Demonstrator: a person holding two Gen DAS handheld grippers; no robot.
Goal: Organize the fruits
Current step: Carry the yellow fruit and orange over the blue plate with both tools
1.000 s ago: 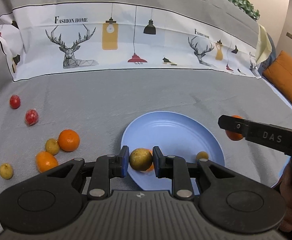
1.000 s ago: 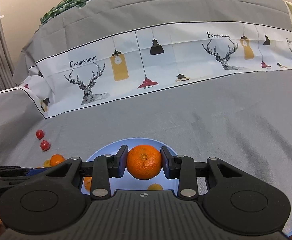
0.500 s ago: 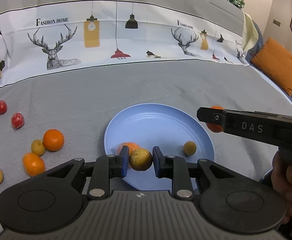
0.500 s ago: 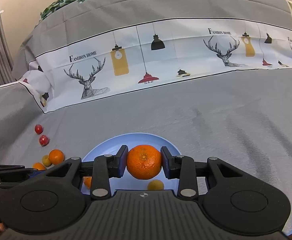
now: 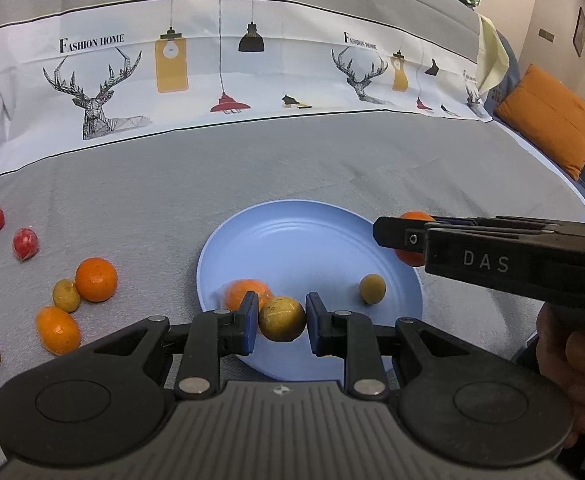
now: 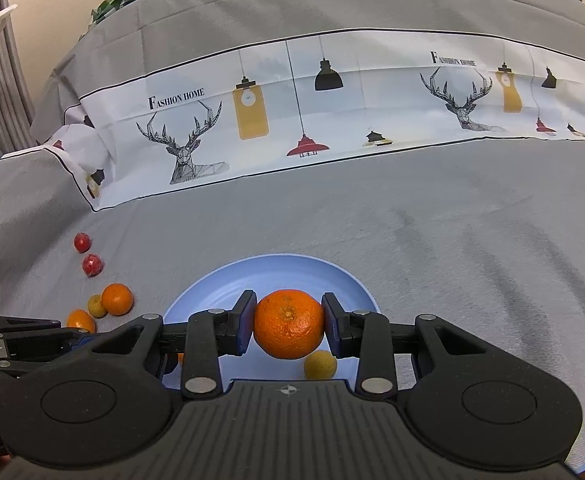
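The words "FASHION HOME" are printed in dark capitals on the white printed band [image 5: 220, 76] of the grey cloth, at the far left above a deer drawing, and are seen again in the right wrist view on the same band [image 6: 292, 120]. The same words are repeated further right on the band in both views, smaller and blurred. The letters "DAS" are marked in pale capitals on the black side of the right gripper [image 5: 388, 236]. No other text can be read.
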